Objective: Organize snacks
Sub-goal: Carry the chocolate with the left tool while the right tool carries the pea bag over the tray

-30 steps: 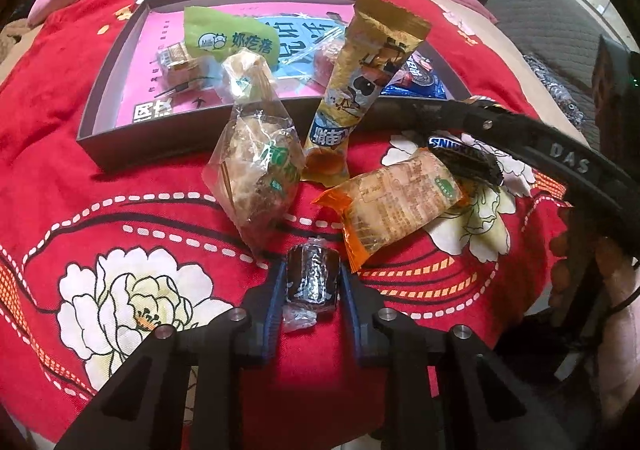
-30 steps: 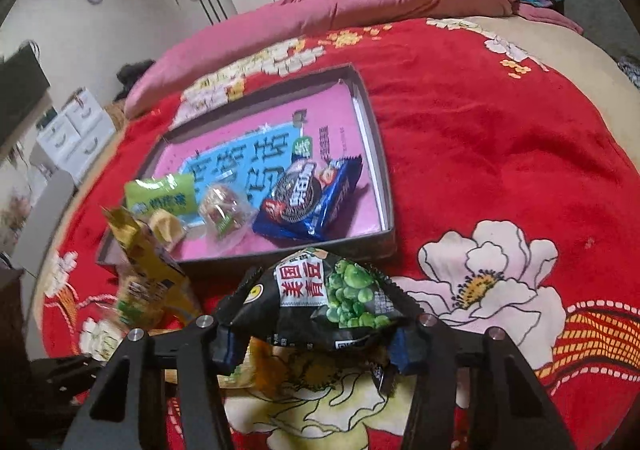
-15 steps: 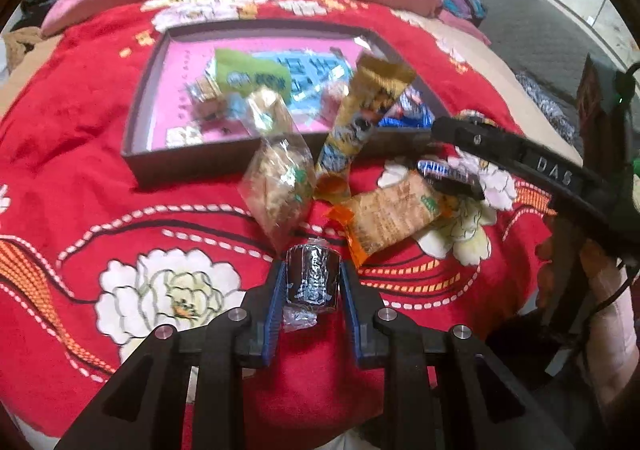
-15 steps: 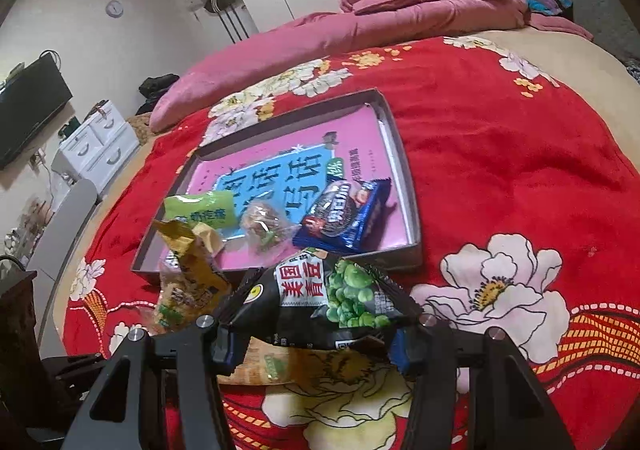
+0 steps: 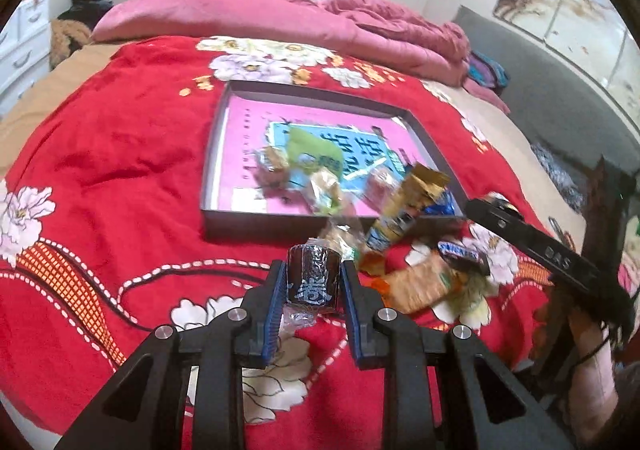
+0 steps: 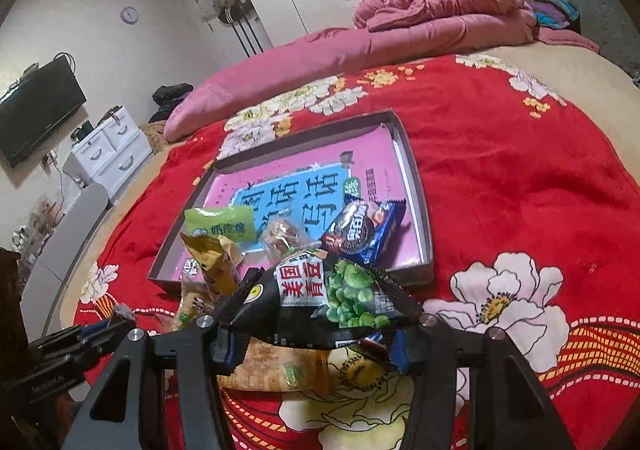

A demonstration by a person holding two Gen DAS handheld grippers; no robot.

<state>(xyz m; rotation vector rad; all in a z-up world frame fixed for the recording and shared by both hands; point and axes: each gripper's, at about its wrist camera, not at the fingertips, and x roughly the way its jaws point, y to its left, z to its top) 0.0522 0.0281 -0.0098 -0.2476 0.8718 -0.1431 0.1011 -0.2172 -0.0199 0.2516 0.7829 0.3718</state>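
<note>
My left gripper [image 5: 313, 282] is shut on a small dark wrapped candy [image 5: 314, 277] and holds it above the red bedspread, in front of the dark tray [image 5: 260, 223]. My right gripper [image 6: 320, 324] is shut on a black green-pea snack bag [image 6: 332, 298], lifted above the near edge of the tray [image 6: 420, 185]. The tray has a pink floor and holds a green packet [image 6: 220, 226], a blue cookie pack [image 6: 360, 234] and small clear-wrapped snacks. A yellow packet [image 5: 408, 205] leans on the tray's near wall. An orange cracker pack [image 5: 420, 282] and a Snickers bar [image 5: 460, 252] lie on the bedspread.
The red flowered bedspread [image 5: 100, 169] spreads wide left of the tray. A pink quilt [image 6: 440, 13] lies along the far side. The right gripper's body [image 5: 540, 250] crosses the right of the left wrist view. White drawers [image 6: 104, 153] and a TV [image 6: 36, 109] stand at left.
Both grippers have risen and pulled back from the bed with their snacks still held. The tray and loose snacks look smaller and farther away.
</note>
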